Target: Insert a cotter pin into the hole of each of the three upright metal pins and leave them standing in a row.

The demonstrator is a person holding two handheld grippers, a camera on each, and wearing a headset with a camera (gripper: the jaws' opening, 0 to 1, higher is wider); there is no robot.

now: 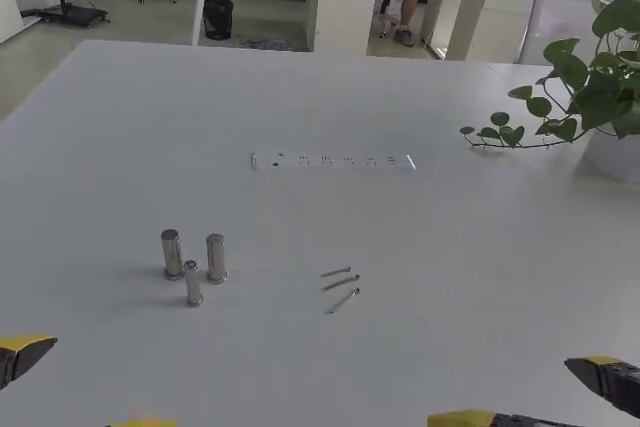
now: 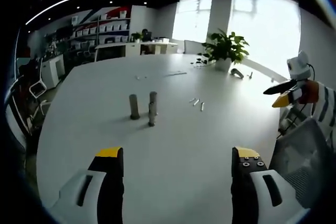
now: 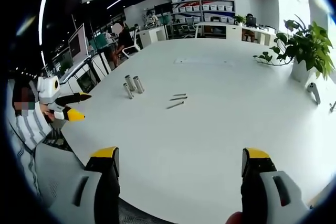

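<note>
White laminate makes up the counter [image 1: 470, 247], and a white power strip [image 1: 332, 161] lying flat near its middle serves as the marker for everything else. Farthest left of the strip and much nearer the person, the left tool [image 2: 178, 156] is held by the counter's near edge, its yellow-tipped jaws spread wide with nothing between them. Left of the strip and somewhat nearer the person, the three metal pins [image 1: 193, 282] stand upright in a tight triangle rather than a row. Two stand side by side at the back and the third stands just in front of the gap between them; whether any of them touch I cannot tell. Almost straight in front of the strip, on the person's side, the three cotter pins [image 1: 341, 283] lie flat on the bare counter. They are close together and roughly parallel, well apart from the metal pins and not yet set into them. To the right of the strip, a leafy green plant [image 1: 585, 87] in a white pot [image 1: 612, 155] stands at the counter's right side, one trailing stem reaching back toward the strip. Farthest right of the strip and again close to the person, the right tool [image 3: 181, 156] is held over the near edge, its jaws likewise spread apart and empty.
</note>
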